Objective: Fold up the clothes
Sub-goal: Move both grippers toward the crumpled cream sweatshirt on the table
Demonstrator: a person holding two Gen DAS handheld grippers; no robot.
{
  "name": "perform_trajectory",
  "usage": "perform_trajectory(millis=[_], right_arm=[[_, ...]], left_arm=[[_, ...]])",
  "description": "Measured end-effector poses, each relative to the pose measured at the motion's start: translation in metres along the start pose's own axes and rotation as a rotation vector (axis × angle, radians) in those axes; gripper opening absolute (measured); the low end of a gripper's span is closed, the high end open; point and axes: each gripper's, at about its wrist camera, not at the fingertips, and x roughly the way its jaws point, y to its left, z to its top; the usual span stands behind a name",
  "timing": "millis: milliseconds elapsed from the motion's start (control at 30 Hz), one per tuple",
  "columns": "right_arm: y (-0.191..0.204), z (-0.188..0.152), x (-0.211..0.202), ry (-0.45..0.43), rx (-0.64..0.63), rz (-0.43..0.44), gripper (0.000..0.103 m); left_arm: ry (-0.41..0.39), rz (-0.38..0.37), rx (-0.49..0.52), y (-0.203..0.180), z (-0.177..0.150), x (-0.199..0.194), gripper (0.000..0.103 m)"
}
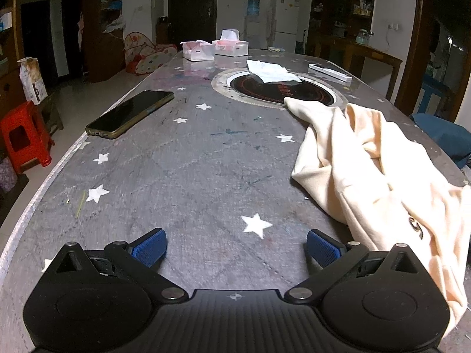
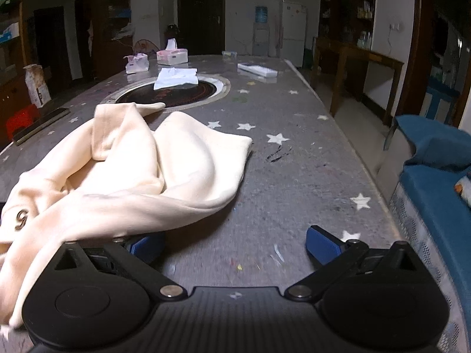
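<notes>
Folding not yet begun: cream garment [image 2: 141, 164] lies crumpled on the bench [image 1: 182, 176], lower left of the right view, both left tool [image 1: 237, 245] and right tool [image 2: 234, 244] spread apart and empty; next move requires gripping an edge to spread it flat.

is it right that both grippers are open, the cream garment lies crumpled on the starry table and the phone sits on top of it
Not quite: the phone is not on the cream garment. The left wrist view shows it lying on the bare table, well apart from the garment. The rest holds: left gripper and right gripper are open, and the garment is crumpled.
</notes>
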Motion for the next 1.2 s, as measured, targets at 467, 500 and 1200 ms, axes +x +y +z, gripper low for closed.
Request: perform_trajectory(millis=[467,500,1200], right_arm=[[0.009,-0.025,-0.054,-0.100,-0.012,0.063,0.103],[0.009,-0.026,-0.056,-0.099,-0.010,0.067,0.103],[0.030,-0.044,-0.084,-0.101,-0.035,0.128,0.103]], left_arm=[[-0.036,0.006,-0.003,-0.016,-0.003,-0.036,0.103],[-0.036,0.003,-0.004,-0.016,-0.003,-0.037,0.103],[-0.045,-0.040,0.001,-0.037,-0.013,-0.062,0.103]])
